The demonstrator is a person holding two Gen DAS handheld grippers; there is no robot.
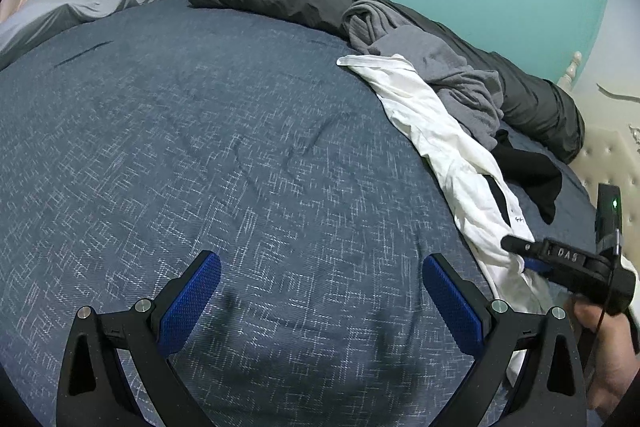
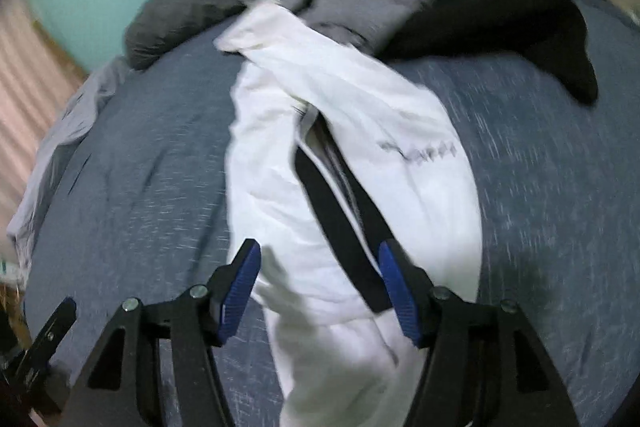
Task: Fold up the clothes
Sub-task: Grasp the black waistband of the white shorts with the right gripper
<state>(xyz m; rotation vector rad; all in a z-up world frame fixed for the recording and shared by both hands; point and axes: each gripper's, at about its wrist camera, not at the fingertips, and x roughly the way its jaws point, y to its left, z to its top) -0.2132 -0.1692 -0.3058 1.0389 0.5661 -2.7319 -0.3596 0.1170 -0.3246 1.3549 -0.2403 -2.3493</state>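
Blue-padded left hand-held gripper (image 1: 322,301): tilted down over the bare speckled navy bedspread (image 1: 200,147), fingers wide apart, empty.
Right hand-held gripper (image 2: 320,291): angled down, pads apart astride the crumpled white shirt (image 2: 360,155), not pressing.

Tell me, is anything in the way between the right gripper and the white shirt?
Nothing visible. The right gripper is open right over the white shirt, with only the shirt's own cloth between its jaws.
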